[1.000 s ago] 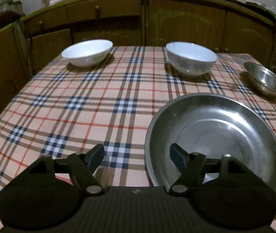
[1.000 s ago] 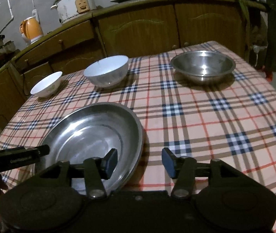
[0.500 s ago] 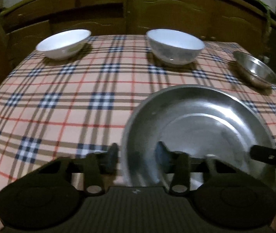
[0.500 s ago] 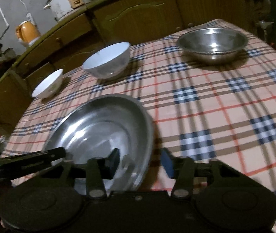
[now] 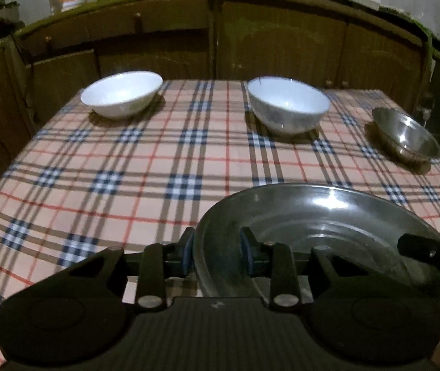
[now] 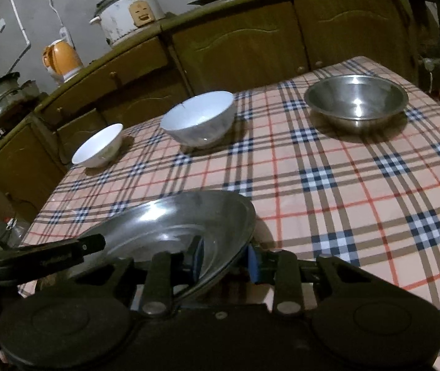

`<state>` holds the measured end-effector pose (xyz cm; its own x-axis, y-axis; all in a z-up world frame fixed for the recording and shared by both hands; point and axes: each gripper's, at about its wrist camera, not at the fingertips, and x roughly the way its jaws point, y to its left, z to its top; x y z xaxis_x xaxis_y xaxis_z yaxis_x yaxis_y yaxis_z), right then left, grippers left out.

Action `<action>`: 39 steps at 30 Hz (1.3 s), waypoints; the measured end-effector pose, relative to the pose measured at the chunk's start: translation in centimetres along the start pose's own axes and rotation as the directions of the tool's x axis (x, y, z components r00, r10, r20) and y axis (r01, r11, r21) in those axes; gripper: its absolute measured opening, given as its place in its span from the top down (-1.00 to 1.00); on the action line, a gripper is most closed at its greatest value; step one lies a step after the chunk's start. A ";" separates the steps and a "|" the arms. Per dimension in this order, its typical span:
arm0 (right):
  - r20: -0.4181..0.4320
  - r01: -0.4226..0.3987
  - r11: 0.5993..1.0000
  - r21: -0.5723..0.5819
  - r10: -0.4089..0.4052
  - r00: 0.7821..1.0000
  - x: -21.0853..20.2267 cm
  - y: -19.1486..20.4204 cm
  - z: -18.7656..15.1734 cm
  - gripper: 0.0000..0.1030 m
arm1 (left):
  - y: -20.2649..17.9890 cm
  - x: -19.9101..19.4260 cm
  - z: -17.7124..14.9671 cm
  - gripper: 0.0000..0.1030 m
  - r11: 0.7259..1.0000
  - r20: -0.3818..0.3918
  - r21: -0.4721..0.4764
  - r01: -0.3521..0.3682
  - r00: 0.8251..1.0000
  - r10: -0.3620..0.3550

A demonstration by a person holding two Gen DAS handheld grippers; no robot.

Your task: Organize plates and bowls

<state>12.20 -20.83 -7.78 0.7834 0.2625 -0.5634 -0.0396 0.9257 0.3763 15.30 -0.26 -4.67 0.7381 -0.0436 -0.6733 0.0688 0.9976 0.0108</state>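
A large steel plate (image 5: pixel 319 216) is at the near edge of the checked tablecloth, and it looks raised off the cloth. My left gripper (image 5: pixel 217 255) is shut on its left rim. My right gripper (image 6: pixel 224 262) is shut on its right rim; the plate also shows in the right wrist view (image 6: pixel 173 225). A small white bowl (image 5: pixel 121 94) stands at the far left, a larger white bowl (image 5: pixel 288 108) at the far middle, a steel bowl (image 5: pixel 405 136) at the far right. The right wrist view shows the same small white bowl (image 6: pixel 98 150), larger white bowl (image 6: pixel 198 122) and steel bowl (image 6: pixel 356 100).
Brown wooden cabinets (image 5: pixel 220 40) run behind the table. On the counter stand a rice cooker (image 6: pixel 130 12), an orange kettle (image 6: pixel 62 60) and a steel pot (image 6: pixel 0 102). The tablecloth (image 5: pixel 127 170) drops off at the left and right edges.
Both grippers have closed on opposite rims of the steel plate. The plate now tilts and appears lifted from the cloth.
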 end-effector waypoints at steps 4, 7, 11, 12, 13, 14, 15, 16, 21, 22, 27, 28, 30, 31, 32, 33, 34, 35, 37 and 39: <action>0.006 -0.018 1.000 -0.009 0.018 1.000 -0.4 0.8 0.0 0.27 | 0.8 -0.9 0.3 0.40 1.000 0.018 -0.019 0.000 1.000 0.001; 0.009 -0.024 0.999 -0.026 0.024 1.000 -0.9 1.8 0.0 0.27 | 1.4 -1.5 0.4 0.40 1.000 0.030 -0.029 -0.009 0.999 0.010; 0.018 -0.041 0.998 -0.048 0.042 0.999 -1.4 3.3 0.4 0.27 | 2.6 -2.7 0.7 0.40 0.999 0.054 -0.043 -0.016 0.998 0.019; 0.019 -0.046 0.998 -0.053 0.047 0.999 -1.4 3.6 0.5 0.27 | 2.8 -2.9 0.8 0.40 0.999 0.060 -0.046 -0.021 0.998 0.024; 0.020 -0.053 0.997 -0.058 0.054 0.998 -1.4 4.1 0.5 0.27 | 3.2 -3.1 0.9 0.40 0.998 0.067 -0.050 -0.027 0.997 0.030; 0.020 -0.058 0.996 -0.062 0.059 0.998 -1.4 4.5 0.6 0.27 | 3.6 -3.4 1.0 0.40 0.998 0.073 -0.056 -0.032 0.997 0.036; 0.020 -0.063 0.996 -0.069 0.065 0.998 -1.3 5.0 0.6 0.27 | 4.0 -3.6 1.1 0.40 0.997 0.078 -0.062 -0.037 0.996 0.042; 0.019 -0.069 0.995 -0.077 0.070 0.997 -1.3 5.5 0.6 0.27 | 4.4 -3.8 1.1 0.40 0.997 0.083 -0.067 -0.044 0.995 0.049; 0.014 -0.100 0.988 -0.116 0.102 0.995 -0.7 8.4 0.6 0.27 | 7.0 -4.6 1.2 0.40 0.992 0.100 -0.097 -0.081 0.991 0.090; 0.012 -0.106 0.987 -0.123 0.108 0.994 -0.5 9.1 0.6 0.27 | 7.6 -4.8 1.2 0.40 0.991 0.102 -0.103 -0.090 0.990 0.100; -0.002 -0.134 0.977 -0.165 0.136 0.991 0.5 12.4 0.3 0.27 | 10.4 -5.2 1.2 0.40 0.982 0.111 -0.136 -0.131 0.983 0.147; -0.006 -0.140 0.975 -0.173 0.141 0.990 0.8 13.1 0.2 0.27 | 11.1 -5.2 1.2 0.40 0.980 0.110 -0.142 -0.142 0.981 0.158; -0.016 -0.150 0.970 -0.190 0.149 0.989 1.5 14.5 -0.2 0.27 | 12.3 -5.1 1.0 0.40 0.975 0.105 -0.156 -0.159 0.979 0.176; -0.019 -0.152 0.969 -0.196 0.151 0.988 1.8 15.1 -0.3 0.27 | 12.8 -4.9 0.9 0.40 0.973 0.102 -0.163 -0.166 0.978 0.184; -0.022 -0.155 0.967 -0.204 0.154 0.988 2.2 15.7 -0.6 0.27 | 13.4 -4.8 0.7 0.40 0.970 0.099 -0.168 -0.173 0.976 0.191; -0.026 -0.158 0.964 -0.213 0.156 0.987 2.5 16.3 -0.8 0.26 | 14.0 -4.7 0.5 0.40 0.968 0.095 -0.174 -0.181 0.975 0.200; -0.031 -0.160 0.962 -0.222 0.157 0.987 2.9 16.9 -1.0 0.26 | 14.6 -4.5 0.3 0.40 0.966 0.089 -0.178 -0.189 0.974 0.207; -0.036 -0.161 0.959 -0.232 0.157 0.987 3.3 17.4 -1.3 0.26 | 15.1 -4.3 0.1 0.40 0.964 0.082 -0.182 -0.195 0.974 0.213; -0.045 -0.162 0.956 -0.246 0.156 0.987 4.1 18.3 -1.8 0.26 | 16.1 -3.8 -0.2 0.40 0.959 0.067 -0.192 -0.211 0.972 0.227; -0.052 -0.164 0.952 -0.258 0.156 0.986 4.8 19.2 -2.3 0.26 | 16.9 -3.4 -0.6 0.40 0.954 0.056 -0.196 -0.225 0.969 0.240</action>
<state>13.77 -1.16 -4.96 0.7346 0.4171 -0.5352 -0.3262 0.9087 0.2604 13.59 16.79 -2.68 0.7696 0.1945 -0.6082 -0.2325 0.9724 0.0168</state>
